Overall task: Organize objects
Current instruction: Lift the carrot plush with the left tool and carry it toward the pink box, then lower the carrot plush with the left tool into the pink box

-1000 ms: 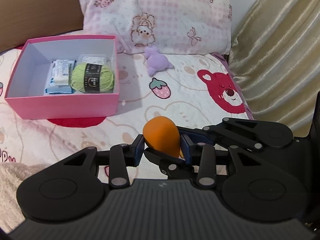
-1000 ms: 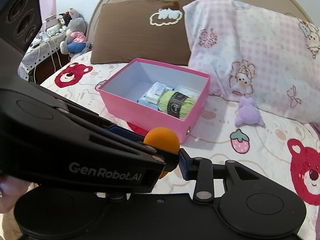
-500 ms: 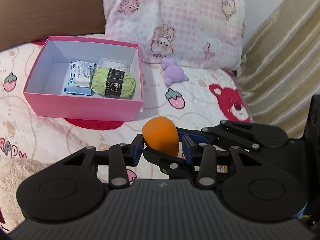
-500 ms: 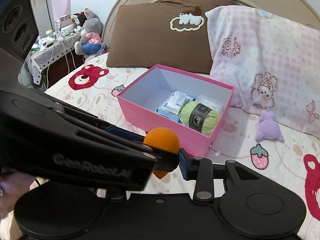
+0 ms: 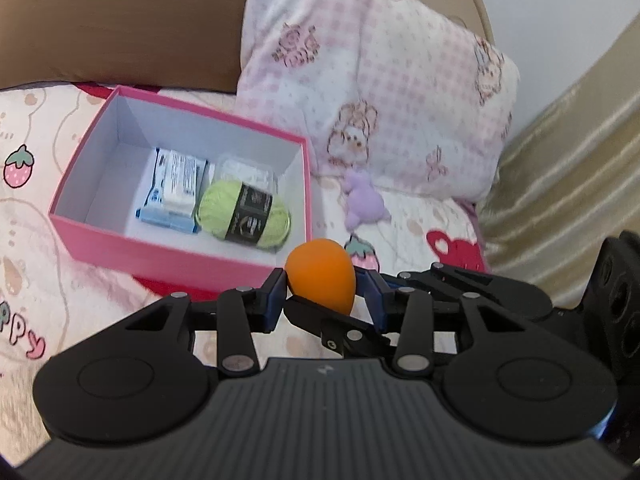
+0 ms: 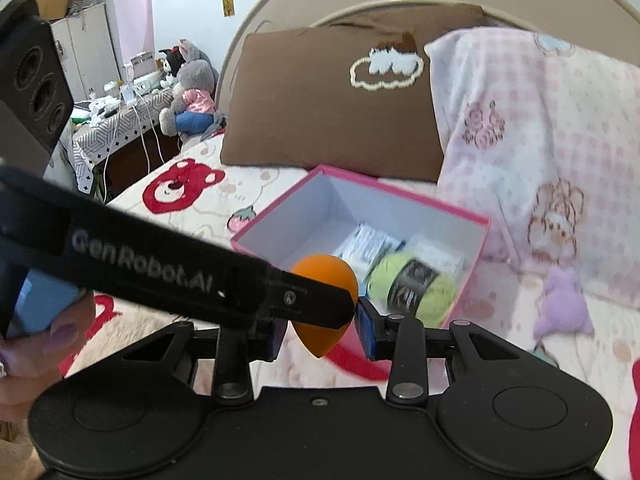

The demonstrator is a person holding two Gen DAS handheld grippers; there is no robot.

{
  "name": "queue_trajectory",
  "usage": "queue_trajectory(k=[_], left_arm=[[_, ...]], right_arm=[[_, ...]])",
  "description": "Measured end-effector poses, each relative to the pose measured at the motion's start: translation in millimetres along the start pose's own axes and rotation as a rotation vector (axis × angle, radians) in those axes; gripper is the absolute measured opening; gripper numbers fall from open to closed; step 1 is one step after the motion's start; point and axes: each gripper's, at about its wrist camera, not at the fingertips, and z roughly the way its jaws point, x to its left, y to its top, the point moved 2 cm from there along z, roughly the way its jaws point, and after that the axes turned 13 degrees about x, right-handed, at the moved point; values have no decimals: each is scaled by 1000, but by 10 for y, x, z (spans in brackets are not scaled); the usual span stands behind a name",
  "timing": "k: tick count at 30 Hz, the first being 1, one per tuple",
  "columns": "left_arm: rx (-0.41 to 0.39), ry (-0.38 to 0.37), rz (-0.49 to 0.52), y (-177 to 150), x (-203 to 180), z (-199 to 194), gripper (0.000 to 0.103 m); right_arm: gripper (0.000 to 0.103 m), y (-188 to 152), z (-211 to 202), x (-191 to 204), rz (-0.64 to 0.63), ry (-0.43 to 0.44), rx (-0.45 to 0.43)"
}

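Observation:
An orange egg-shaped sponge [image 5: 320,276] hangs above the bed sheet just in front of the pink box's near right corner. My left gripper [image 5: 322,294] is shut on it, one blue pad on each side. My right gripper [image 6: 322,332] is shut on the same sponge [image 6: 324,280] from the other side, so the two sets of fingers cross under it. The left gripper's black body crosses the right wrist view and hides part of the sponge. The open pink box [image 5: 180,256] holds a green yarn ball [image 5: 244,216] and white-blue packets [image 5: 176,176].
A small purple plush [image 5: 364,204] lies right of the box under a pink checked pillow [image 5: 380,80]. A brown pillow [image 6: 332,112] leans on the headboard behind. A gold curtain [image 5: 560,160] hangs at the right. A cluttered bedside table [image 6: 112,120] stands far left. A person's hand [image 6: 36,344] grips the left tool.
Both grippers have travelled across the bed together with the sponge held between them. The pink box now sits closer and further right in both views.

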Motion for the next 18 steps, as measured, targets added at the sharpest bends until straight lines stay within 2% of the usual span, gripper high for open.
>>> queue_trajectory(k=[6,10,13,18], left_arm=[[-63,1,-14,325,16,29,40],[-96,1,13,588,-24,116,40],[-94,13,41,826,-26,257,40],[-69,31,15,1093,151,515,40]], right_arm=[[41,310,74,-199,-18,7,-41],[41,552,146,-425,19,15,-53],[41,706,249,-596,40,14,-50],[41,905,571,-825,68,36,-5]])
